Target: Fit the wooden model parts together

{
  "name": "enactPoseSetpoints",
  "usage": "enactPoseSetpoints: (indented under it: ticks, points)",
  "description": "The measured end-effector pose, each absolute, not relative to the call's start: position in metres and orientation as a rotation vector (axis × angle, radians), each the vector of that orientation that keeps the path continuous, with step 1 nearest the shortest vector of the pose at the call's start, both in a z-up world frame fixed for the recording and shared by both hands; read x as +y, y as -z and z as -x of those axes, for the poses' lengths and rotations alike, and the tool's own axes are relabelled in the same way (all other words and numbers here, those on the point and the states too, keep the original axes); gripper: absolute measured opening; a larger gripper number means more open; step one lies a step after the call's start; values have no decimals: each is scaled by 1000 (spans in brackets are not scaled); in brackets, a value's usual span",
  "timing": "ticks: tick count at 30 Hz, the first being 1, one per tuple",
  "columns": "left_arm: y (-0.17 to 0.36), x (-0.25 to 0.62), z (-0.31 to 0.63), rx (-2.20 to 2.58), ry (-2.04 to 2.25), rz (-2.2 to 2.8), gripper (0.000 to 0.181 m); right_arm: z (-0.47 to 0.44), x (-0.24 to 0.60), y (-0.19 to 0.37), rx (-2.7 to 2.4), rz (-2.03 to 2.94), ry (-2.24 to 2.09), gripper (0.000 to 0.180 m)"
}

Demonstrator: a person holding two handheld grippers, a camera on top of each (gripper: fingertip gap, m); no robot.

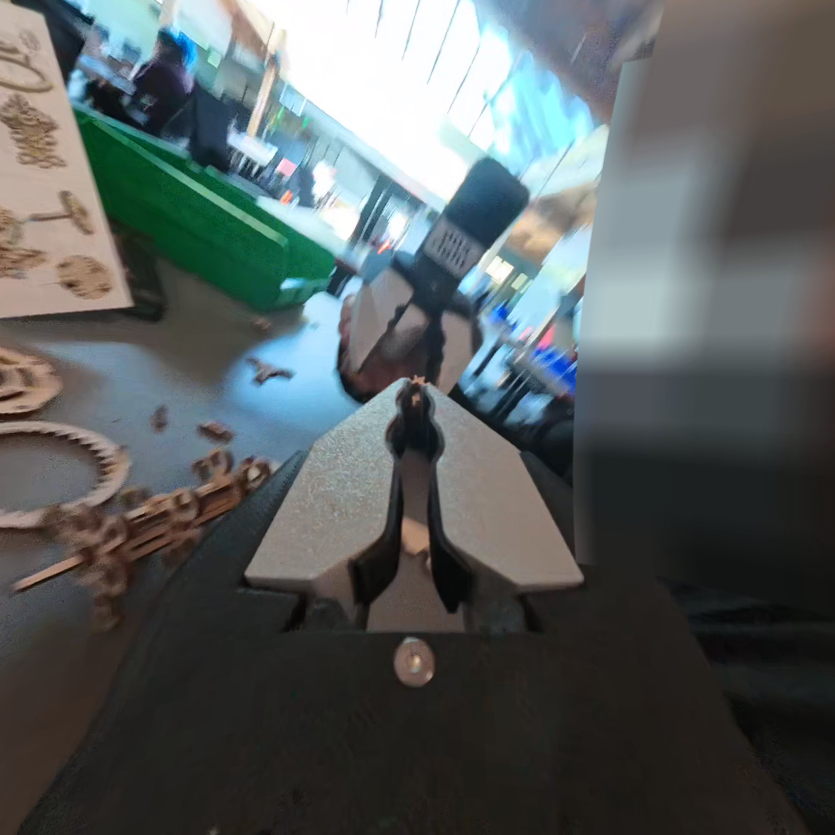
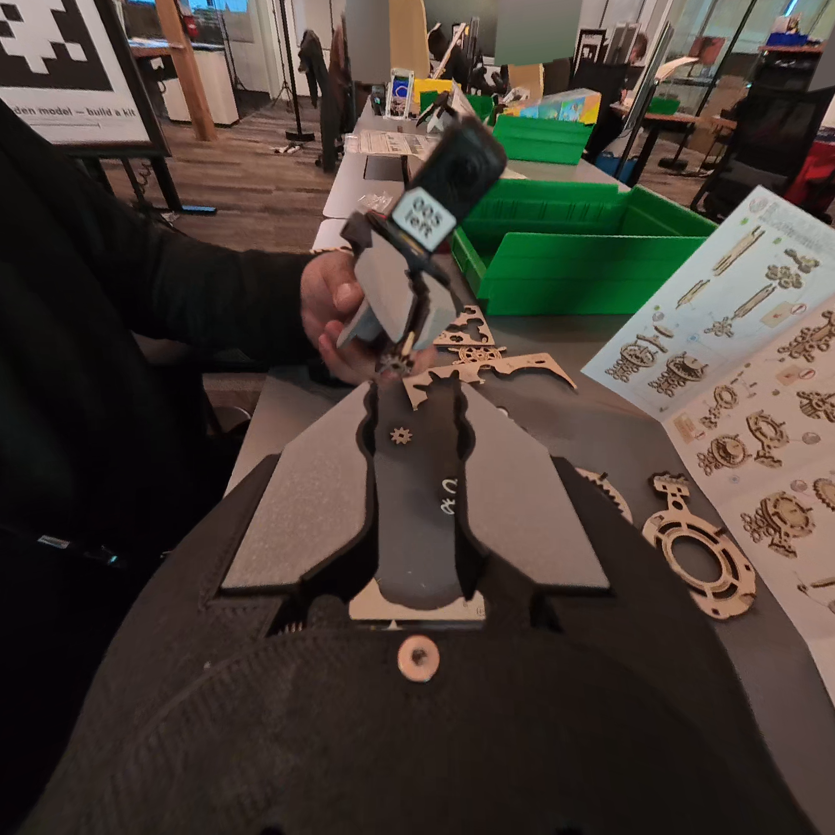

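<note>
My left gripper [image 1: 415, 389] is shut on a small wooden gear on a short peg [image 1: 418, 382]. In the right wrist view the left gripper [image 2: 403, 347] is held in a hand above the table, with the gear and peg [image 2: 394, 364] sticking down from its tips. My right gripper [image 2: 415, 393] is open and empty, its tips just below and in front of that gear. Another small loose gear [image 2: 401, 435] lies on the grey table [image 2: 565, 433] between the right fingers. The right gripper shows blurred in the left wrist view [image 1: 402, 330].
Leftover cut-out wooden sheets [image 2: 492, 366] lie beyond the grippers. A round wooden frame part [image 2: 698, 558] and an instruction sheet [image 2: 741, 406] lie to the right. A green bin [image 2: 569, 253] stands behind. A toothed ring [image 1: 86, 470] and a partly built wooden assembly [image 1: 149, 519] lie at left.
</note>
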State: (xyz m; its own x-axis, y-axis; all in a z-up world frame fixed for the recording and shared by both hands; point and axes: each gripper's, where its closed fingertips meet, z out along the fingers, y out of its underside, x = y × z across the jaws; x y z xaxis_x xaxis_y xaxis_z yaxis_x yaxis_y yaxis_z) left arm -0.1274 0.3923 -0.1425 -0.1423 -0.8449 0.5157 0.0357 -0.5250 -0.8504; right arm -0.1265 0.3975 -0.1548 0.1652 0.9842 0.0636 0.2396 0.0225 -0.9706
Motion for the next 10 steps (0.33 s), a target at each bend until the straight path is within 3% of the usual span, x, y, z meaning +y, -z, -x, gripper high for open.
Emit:
enactPoseSetpoints:
  ticks: [1,7,10]
  points:
    - [154,393,128,1040,1582,1534,0,125,398,157,-1271,1437,-941,30]
    - [233,392,139,1622,729,1749,0,124,396,173,-1276,1550,-1107,30]
    - [245,382,136,1769,675,1788,0,126,389,196,-1384,1623,-1127,2]
